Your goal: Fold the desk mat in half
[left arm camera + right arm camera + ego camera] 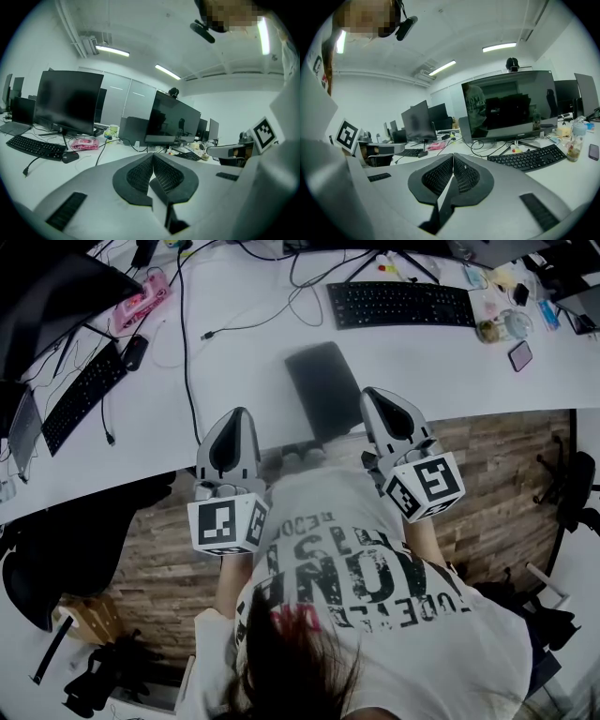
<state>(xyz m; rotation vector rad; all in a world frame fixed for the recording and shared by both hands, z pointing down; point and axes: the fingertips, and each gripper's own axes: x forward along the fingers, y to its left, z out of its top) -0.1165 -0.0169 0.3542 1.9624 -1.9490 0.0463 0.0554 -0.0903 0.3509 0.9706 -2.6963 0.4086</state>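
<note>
The desk mat [323,388] is a dark, narrow rectangle lying on the white desk [244,362], its near end at the front edge. I cannot tell from here how many layers it has. My left gripper [236,414] hovers over the desk's front edge, left of the mat and apart from it. Just right of the mat's near corner, my right gripper [373,393] points at the desk. In the left gripper view [153,159] and the right gripper view [453,159] the ribbed pads meet with nothing between them. Neither gripper view shows the mat.
A black keyboard [401,304] lies behind the mat, with cables [300,287] around it. At the left are a second keyboard [82,395], a mouse [134,352] and a pink object [142,298]. A phone [519,355] and bottles sit far right. Monitors [506,105] line the desk's back.
</note>
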